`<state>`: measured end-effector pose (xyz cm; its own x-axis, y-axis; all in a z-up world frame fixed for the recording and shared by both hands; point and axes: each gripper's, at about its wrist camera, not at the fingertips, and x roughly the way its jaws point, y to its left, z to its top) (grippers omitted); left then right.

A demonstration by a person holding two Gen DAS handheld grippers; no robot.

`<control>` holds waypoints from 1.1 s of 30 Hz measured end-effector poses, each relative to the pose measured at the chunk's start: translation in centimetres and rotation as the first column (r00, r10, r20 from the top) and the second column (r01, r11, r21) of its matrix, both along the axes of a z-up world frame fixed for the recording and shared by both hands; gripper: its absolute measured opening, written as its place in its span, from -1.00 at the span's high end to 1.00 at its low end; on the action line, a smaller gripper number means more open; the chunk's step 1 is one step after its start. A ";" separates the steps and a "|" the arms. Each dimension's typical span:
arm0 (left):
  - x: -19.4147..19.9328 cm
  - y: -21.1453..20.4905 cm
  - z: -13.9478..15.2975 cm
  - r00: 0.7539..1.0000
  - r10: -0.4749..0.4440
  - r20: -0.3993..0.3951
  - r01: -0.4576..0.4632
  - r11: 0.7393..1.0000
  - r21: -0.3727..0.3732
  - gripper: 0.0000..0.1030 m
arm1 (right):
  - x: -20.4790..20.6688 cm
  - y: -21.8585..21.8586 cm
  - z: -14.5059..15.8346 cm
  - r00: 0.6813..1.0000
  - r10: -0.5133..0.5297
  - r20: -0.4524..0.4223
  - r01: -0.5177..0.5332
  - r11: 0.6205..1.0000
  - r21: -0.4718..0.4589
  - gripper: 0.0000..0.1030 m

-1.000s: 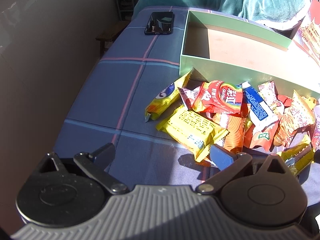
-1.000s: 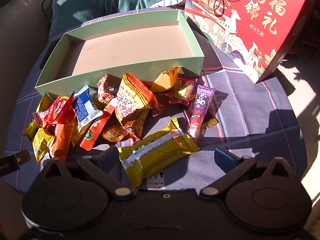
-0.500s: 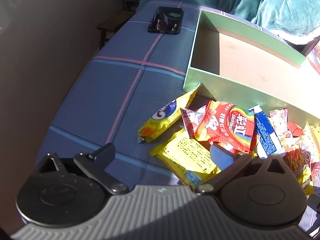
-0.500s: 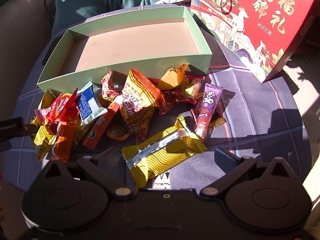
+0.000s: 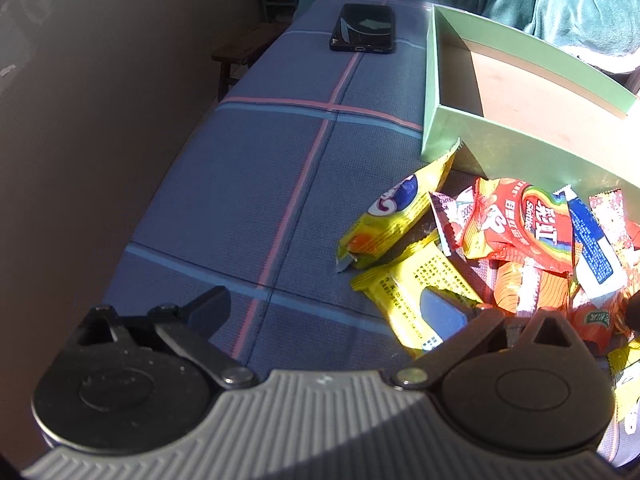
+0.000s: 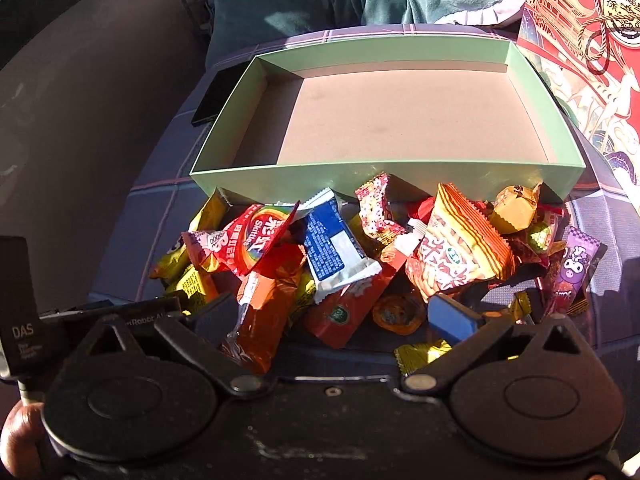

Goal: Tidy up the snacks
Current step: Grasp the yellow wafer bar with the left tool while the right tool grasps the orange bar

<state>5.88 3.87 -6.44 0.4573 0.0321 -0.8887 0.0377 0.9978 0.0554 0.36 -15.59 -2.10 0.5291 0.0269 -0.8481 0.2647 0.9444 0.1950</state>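
Snack pile before green box, left gripper apart, right gripper apart.

Pale green box, brown floor; blue plaid tablecloth, pink lines; black phone.

I log: my left gripper spread wide; yellow packet under its right finger; green box; phone.
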 end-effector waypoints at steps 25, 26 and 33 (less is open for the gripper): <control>0.0 0.7 0.4 0.999 -0.027 -0.028 0.023 0.990 -0.141 -0.99 | 2.7 2.8 -5.4 0.992 0.028 -0.123 -0.032 0.999 -0.026 0.16; 0.0 -0.1 0.3 0.999 -0.042 -0.029 0.038 0.990 -0.139 -0.99 | 2.4 2.5 -5.4 0.992 0.026 -0.122 -0.029 0.999 -0.020 0.16; -0.3 -3.8 -0.8 0.991 -0.132 0.017 0.133 0.991 -0.016 -0.99 | 1.3 2.6 -4.1 0.994 0.063 -0.091 -0.071 0.994 -0.079 0.04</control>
